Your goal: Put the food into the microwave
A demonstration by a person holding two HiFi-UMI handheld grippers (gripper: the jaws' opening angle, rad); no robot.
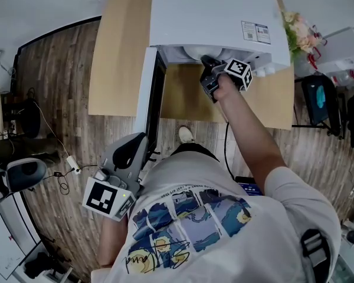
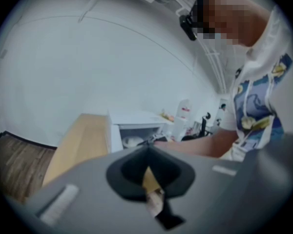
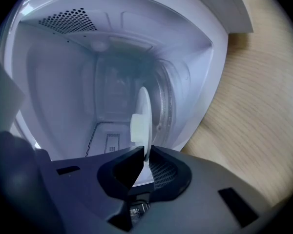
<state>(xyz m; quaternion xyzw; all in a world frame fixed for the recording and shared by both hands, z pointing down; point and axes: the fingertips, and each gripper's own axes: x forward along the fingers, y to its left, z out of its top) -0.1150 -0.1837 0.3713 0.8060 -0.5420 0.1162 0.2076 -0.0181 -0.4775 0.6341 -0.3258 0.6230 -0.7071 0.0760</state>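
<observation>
Food (image 3: 136,126), a pale whitish lump, lies on a thin round white plate (image 3: 144,104), and both are inside the cavity of the boxy white microwave (image 1: 212,16). My right gripper (image 3: 142,152) reaches in through the opening with its jaws closed on the near rim of that plate. The rim runs down between the two dark tips, which meet it from either side. This view is rolled, so the plate shows edge-on and the glass turntable (image 3: 172,101) lies just beside it. I cannot tell whether the plate touches the glass. In the head view, the same gripper's tips disappear under the microwave's top edge, and its marker cube is just outside.

The white-framed microwave door (image 1: 143,93) is swung wide open towards the left side. The microwave stands on a light wooden table (image 1: 118,52) over a dark plank floor (image 1: 59,99).

My left gripper (image 1: 143,137) hangs low near the door's bottom edge, well apart from the cavity. In the left gripper view, its jaws are together with nothing between them.
</observation>
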